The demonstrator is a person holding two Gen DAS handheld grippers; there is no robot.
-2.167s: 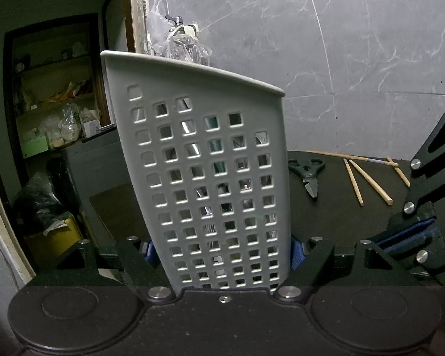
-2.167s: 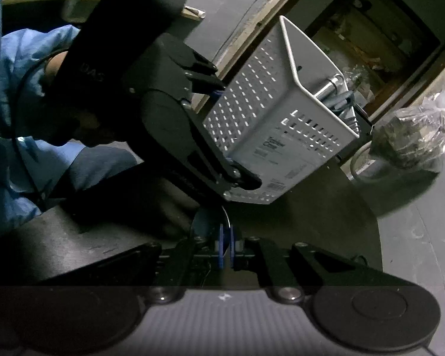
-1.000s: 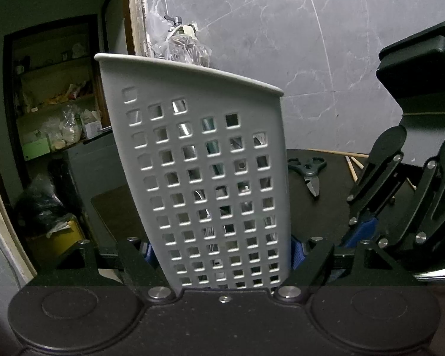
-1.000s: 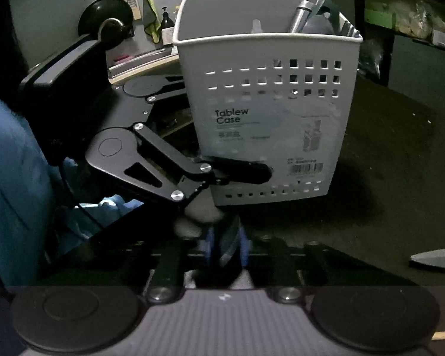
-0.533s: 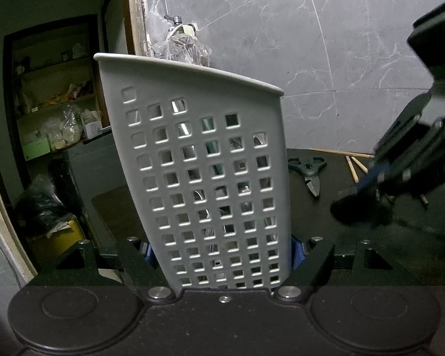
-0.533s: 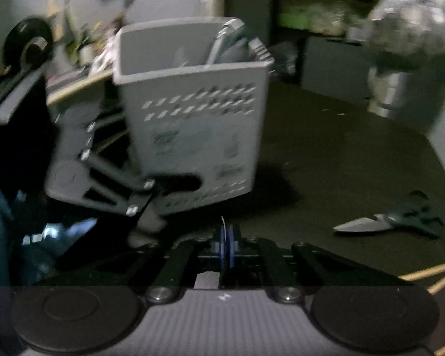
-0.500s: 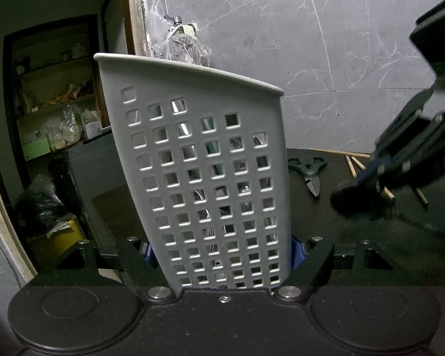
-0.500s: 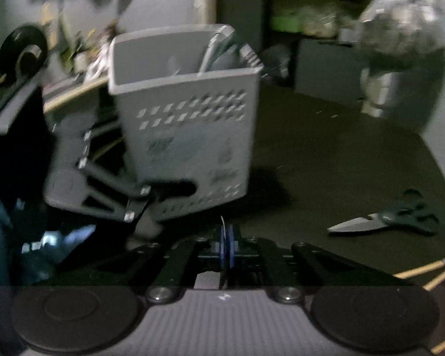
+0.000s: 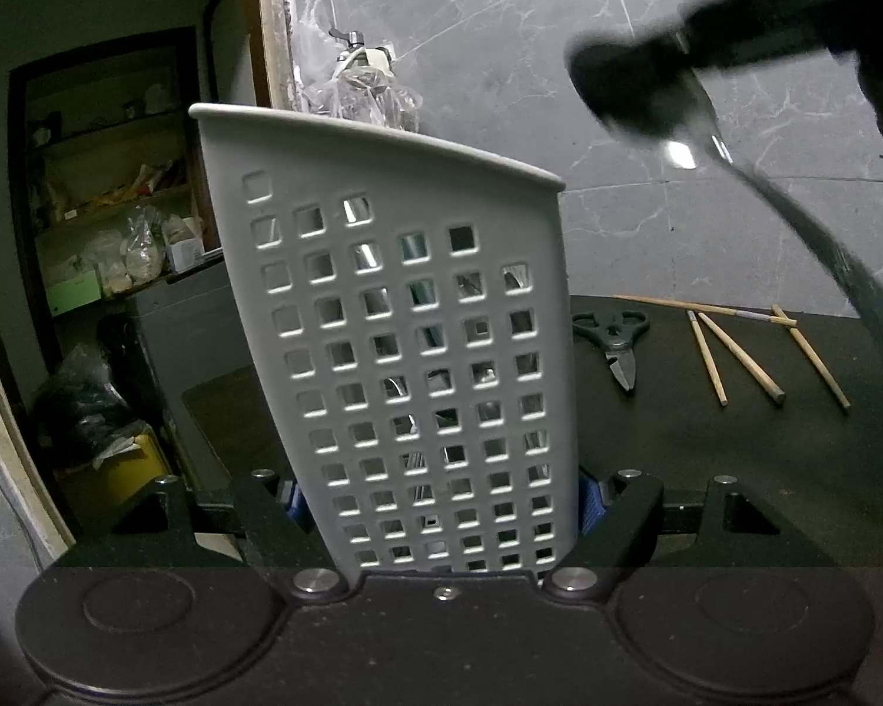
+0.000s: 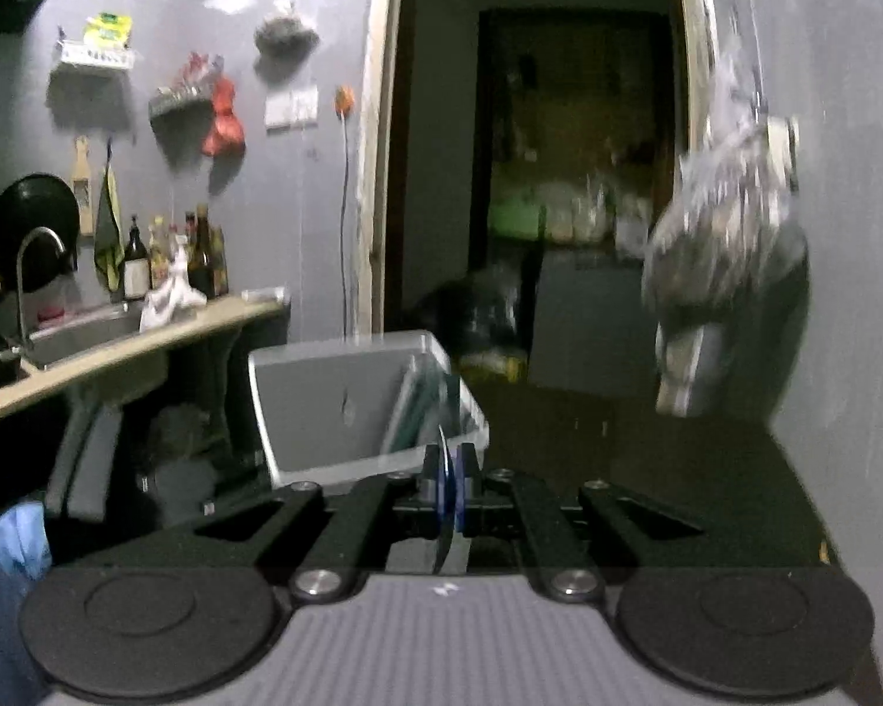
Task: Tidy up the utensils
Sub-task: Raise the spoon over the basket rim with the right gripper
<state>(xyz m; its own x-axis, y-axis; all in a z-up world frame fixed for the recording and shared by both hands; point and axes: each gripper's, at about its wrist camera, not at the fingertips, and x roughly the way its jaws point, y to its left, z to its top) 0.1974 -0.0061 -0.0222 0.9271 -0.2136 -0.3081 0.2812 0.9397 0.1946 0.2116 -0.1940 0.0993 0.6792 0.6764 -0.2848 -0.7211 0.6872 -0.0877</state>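
Utensil [image 10: 448, 459] pinched in right gripper [image 10: 450, 491]; left gripper [image 9: 444, 500] clamps caddy [image 9: 406, 317].

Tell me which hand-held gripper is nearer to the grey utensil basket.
Left. The left hand-held gripper is clamped on the grey utensil basket near its base. The right hand-held gripper is shut on a thin utensil, raised above and beside the basket.

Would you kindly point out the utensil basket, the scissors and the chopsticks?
utensil basket [image 9: 418, 317], left wrist view, perforated front wall.
scissors [image 9: 615, 338], left wrist view, pivot near the handles.
chopsticks [image 9: 742, 356], left wrist view, middle stick's shaft.
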